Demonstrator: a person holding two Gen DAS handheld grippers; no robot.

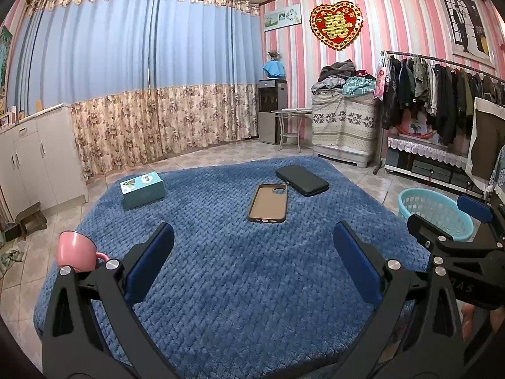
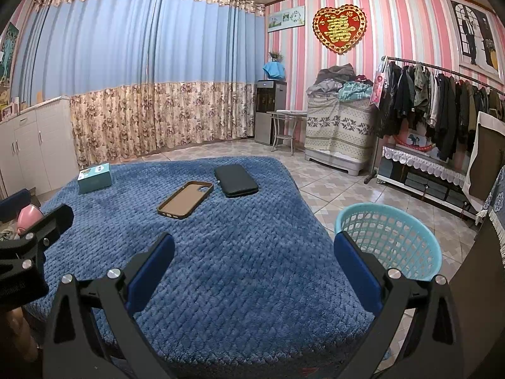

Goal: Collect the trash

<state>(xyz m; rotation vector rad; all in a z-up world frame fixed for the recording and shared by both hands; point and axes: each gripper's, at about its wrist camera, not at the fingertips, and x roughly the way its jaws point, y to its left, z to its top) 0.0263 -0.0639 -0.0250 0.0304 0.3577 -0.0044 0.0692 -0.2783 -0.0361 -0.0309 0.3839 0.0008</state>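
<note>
I hold both tongs low over the near edge of the blue blanket (image 1: 221, 284), and neither has anything in it. My left gripper (image 1: 252, 268) stands wide open, its blue pads far apart; my right gripper (image 2: 254, 271) is spread just as wide.

The things I judge to be the trash all lie ahead, toward the far half of the blanket. The brown phone case (image 1: 268, 202) is the nearest, lying flat with its hollow side up. From the left tongs it sits almost straight ahead, slightly right; from the right tongs it lies ahead and to the left. So the left looks nearer in line with it. Its long axis runs near to far, tilted a little to the right, camera cutout at the far end.

The black case (image 1: 302, 179) lies just beyond it, to the right. The teal box (image 1: 142, 189) sits far left, well apart. The light blue basket (image 2: 389, 240) stands on the floor, right of the blanket, beside my right tongs.
</note>
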